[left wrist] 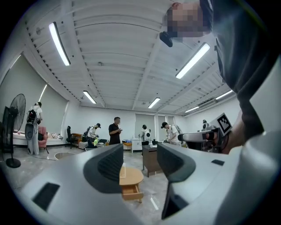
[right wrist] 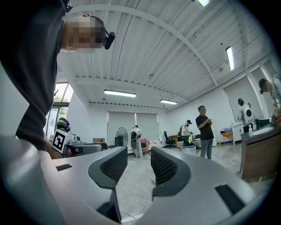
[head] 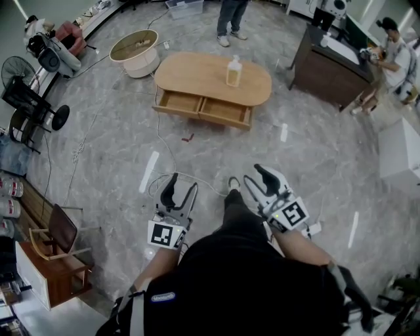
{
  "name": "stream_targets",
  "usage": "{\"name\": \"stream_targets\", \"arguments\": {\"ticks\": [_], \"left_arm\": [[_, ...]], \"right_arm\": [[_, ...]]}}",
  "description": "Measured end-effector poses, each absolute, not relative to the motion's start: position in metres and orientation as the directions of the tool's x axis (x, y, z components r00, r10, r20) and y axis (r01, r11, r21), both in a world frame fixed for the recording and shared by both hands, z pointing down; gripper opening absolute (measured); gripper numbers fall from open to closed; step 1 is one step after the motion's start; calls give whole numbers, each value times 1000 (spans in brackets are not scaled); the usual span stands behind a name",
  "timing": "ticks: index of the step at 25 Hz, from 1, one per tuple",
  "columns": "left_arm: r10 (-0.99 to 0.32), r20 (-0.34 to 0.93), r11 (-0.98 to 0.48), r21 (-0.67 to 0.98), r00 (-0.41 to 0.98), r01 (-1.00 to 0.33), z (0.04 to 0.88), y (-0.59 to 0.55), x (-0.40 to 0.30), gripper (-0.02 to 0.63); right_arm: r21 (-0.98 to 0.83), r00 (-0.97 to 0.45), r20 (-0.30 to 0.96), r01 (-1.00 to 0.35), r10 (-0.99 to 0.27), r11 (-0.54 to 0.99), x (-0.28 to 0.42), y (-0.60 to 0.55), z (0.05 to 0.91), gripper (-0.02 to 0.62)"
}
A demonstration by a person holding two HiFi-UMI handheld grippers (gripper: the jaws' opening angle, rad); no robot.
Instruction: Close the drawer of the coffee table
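The oval wooden coffee table [head: 197,69] stands on the floor well ahead of me, a pump bottle [head: 233,71] on its top. Both of its front drawers, the left drawer [head: 178,103] and the right drawer [head: 226,112], are pulled out. My left gripper [head: 182,186] and right gripper [head: 258,178] hang close to my body, far short of the table, both open with nothing between the jaws. In the left gripper view the table [left wrist: 132,175] and an open drawer [left wrist: 131,192] show small between the spread jaws of the left gripper [left wrist: 139,160]. The right gripper [right wrist: 138,165] looks past the table at bare floor.
A round white tub [head: 134,52] sits left of the table and a dark desk [head: 326,65] to its right. A person's legs [head: 231,20] stand behind the table. A cable [head: 172,154] trails across the floor. A fan [head: 29,108] and a wooden chair [head: 56,236] line the left side.
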State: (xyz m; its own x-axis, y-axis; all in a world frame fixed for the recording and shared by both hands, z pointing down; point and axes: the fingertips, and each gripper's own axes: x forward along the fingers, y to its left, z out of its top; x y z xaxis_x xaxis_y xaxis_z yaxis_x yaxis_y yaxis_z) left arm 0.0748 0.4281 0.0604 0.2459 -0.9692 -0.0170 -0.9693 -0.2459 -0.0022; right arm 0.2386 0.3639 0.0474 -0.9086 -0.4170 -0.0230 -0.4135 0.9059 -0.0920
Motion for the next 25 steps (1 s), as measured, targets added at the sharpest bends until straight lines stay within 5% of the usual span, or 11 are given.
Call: {"name": "stream_targets", "arguments": {"ticks": [25], "left_arm": [[-977,73,-199,-4,198,-980,143,151,45,225]], "right_arm": [[-182,-887,77,-462,-456,868,236,84,150,146]]}}
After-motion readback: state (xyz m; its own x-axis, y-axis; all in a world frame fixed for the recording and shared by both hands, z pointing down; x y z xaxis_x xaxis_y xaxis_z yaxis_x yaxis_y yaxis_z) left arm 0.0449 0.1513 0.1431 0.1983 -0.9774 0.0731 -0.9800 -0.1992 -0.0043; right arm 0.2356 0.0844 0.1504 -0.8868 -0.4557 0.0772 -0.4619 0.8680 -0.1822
